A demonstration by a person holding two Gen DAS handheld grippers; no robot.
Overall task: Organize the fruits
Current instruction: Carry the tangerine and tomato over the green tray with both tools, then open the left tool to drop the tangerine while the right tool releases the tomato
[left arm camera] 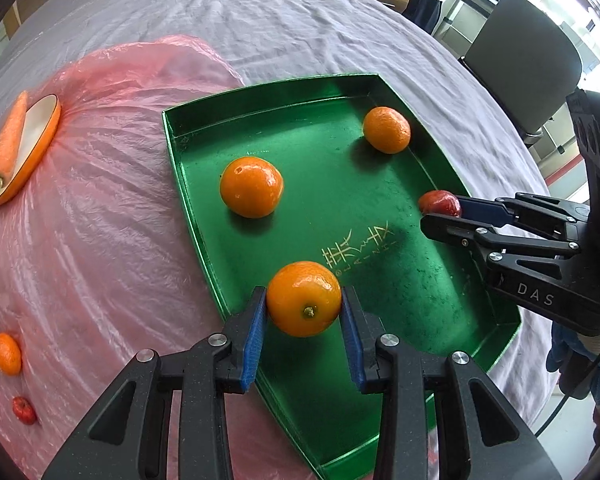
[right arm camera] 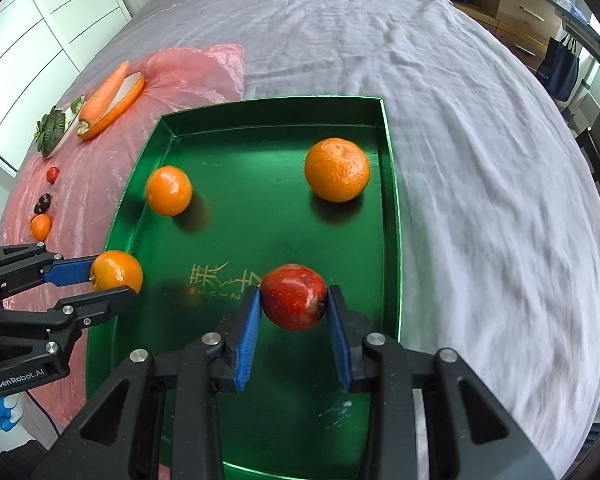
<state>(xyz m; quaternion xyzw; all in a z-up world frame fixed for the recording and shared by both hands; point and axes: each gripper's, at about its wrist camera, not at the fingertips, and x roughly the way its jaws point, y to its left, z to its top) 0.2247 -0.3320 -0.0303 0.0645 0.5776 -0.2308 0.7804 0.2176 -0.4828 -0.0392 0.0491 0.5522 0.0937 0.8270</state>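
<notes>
A green tray [left arm camera: 172,120] [right arm camera: 390,184] lies on the grey cloth with two oranges resting in it [left arm camera: 251,187] [left arm camera: 387,129], seen again in the right wrist view [right arm camera: 169,191] [right arm camera: 337,170]. My left gripper [left arm camera: 304,312] is shut on a third orange [left arm camera: 304,298] [right arm camera: 118,270], held over the tray's left side. My right gripper [right arm camera: 293,304] is shut on a red fruit [right arm camera: 294,296] [left arm camera: 440,202] above the tray's near right part. From the side, the right gripper [left arm camera: 440,210] reaches in from the right and the left gripper [right arm camera: 112,280] from the left.
A pink plastic sheet [left arm camera: 100,200] left of the tray carries a carrot [left arm camera: 8,136] on an orange-rimmed dish [left arm camera: 40,140], a small orange [left arm camera: 6,354], dark and red small fruits [left arm camera: 24,410], and a plate with greens [right arm camera: 54,126]. A grey chair [left arm camera: 528,64] stands beyond the table.
</notes>
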